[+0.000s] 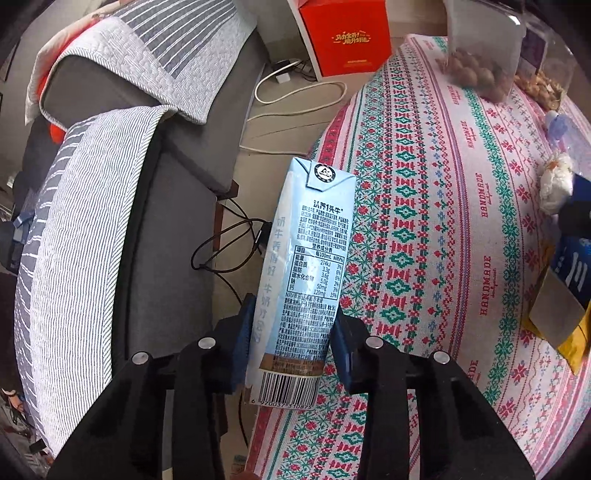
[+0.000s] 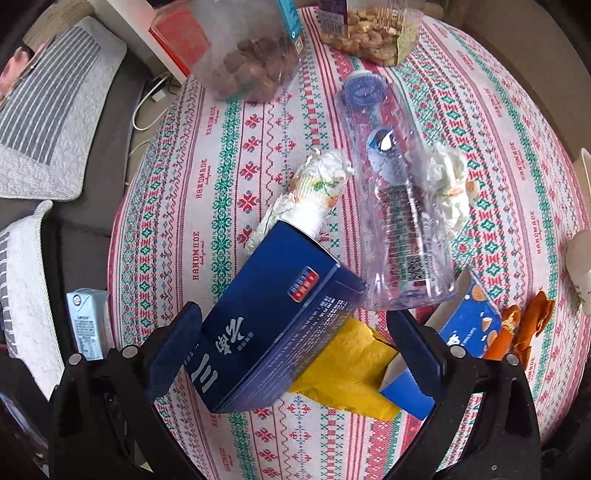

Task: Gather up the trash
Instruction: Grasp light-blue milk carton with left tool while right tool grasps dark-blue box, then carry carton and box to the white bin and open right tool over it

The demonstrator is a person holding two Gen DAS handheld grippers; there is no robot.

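My left gripper [image 1: 291, 347] is shut on a light blue milk carton [image 1: 306, 258] and holds it upright over the table's left edge; the carton also shows in the right wrist view [image 2: 86, 321]. My right gripper [image 2: 295, 343] is open, its fingers on either side of a dark blue box [image 2: 269, 325] that lies tilted on the table. The left pad [image 2: 173, 350] touches the box; the right pad [image 2: 417, 347] stands apart from it. A clear crushed plastic bottle [image 2: 391, 206], two crumpled tissues [image 2: 314, 192] [image 2: 448, 184], a yellow wrapper [image 2: 347, 369], a small blue carton [image 2: 461, 332] and orange peel [image 2: 517, 328] lie around it.
The round table has a patterned cloth [image 2: 221, 177] [image 1: 424, 221]. Bags of nuts [image 2: 255, 62] [image 2: 373, 33] stand at the back. A grey sofa with striped covers [image 1: 92, 221], floor cables [image 1: 225, 243] and a red box [image 1: 347, 37] lie left of the table.
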